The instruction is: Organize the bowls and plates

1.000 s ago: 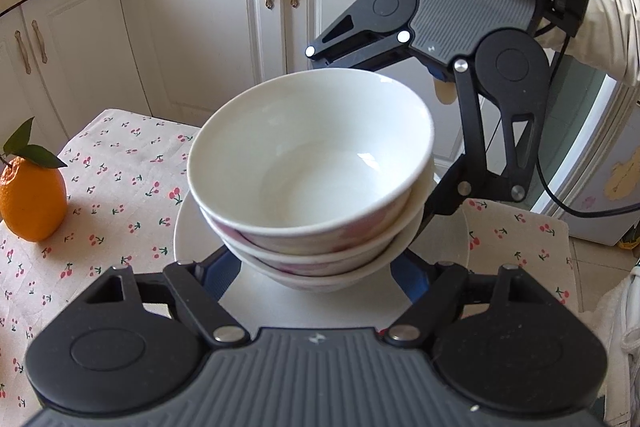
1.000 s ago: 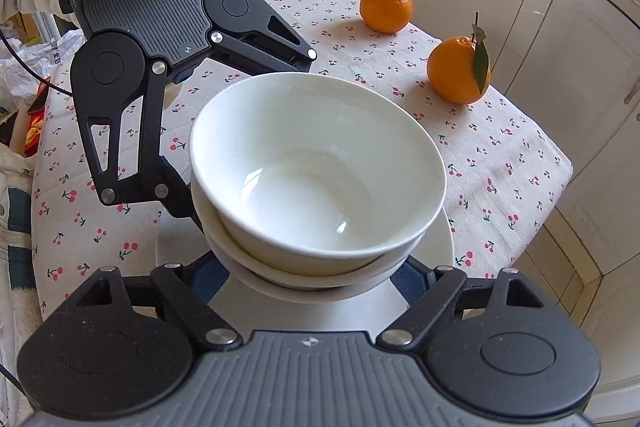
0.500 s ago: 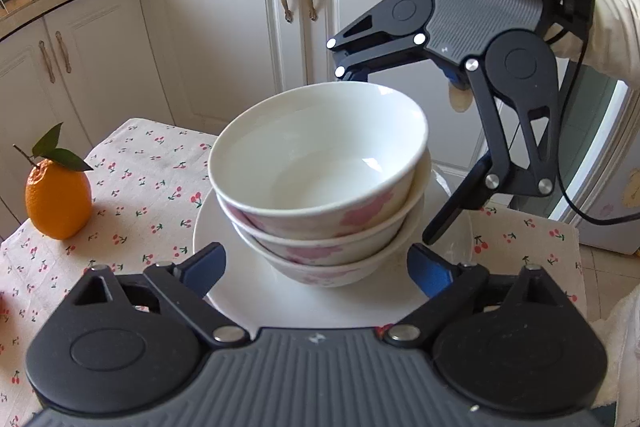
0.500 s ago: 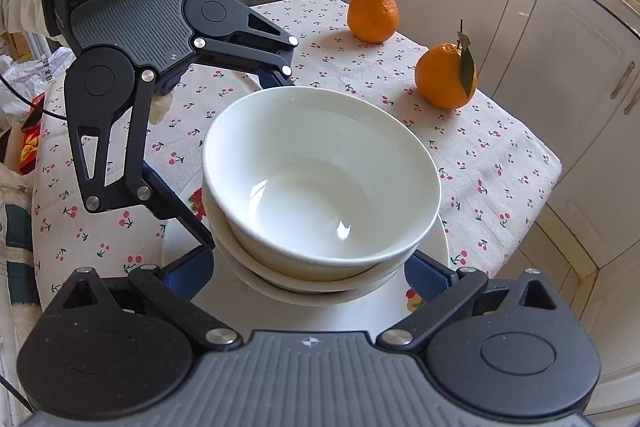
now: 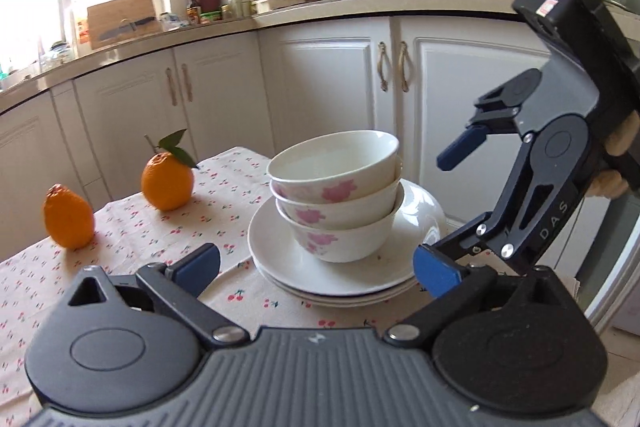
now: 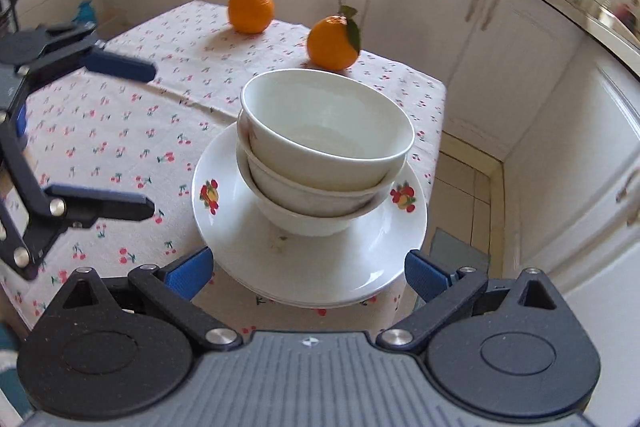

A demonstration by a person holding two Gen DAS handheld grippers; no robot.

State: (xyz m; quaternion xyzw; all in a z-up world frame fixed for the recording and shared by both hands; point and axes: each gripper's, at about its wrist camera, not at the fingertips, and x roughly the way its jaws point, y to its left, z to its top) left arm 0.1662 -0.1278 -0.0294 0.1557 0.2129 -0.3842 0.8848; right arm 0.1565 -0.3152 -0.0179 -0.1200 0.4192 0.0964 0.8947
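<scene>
Three white bowls with pink flowers (image 5: 340, 203) stand nested on a stack of white plates (image 5: 280, 247) on the cherry-print tablecloth. The same bowl stack (image 6: 320, 155) and plates (image 6: 240, 251) show in the right wrist view, the top plate with fruit prints. My left gripper (image 5: 316, 265) is open and empty, a little back from the near side of the plates. My right gripper (image 6: 308, 269) is open and empty, just short of the plates on the opposite side. Each gripper shows in the other's view: the right gripper (image 5: 448, 203) and the left gripper (image 6: 148, 139), both open.
Two oranges (image 5: 166, 181) (image 5: 68, 217) sit on the table to my left; they are beyond the bowls in the right wrist view (image 6: 332, 43) (image 6: 251, 7). White cabinets (image 5: 332, 87) and a counter with a pan and pot stand behind. The table edge (image 6: 436, 147) is close to the plates.
Both grippers have pulled back from around the bowl stack and away from the plates. The bowls and plates stay where they were on the table.
</scene>
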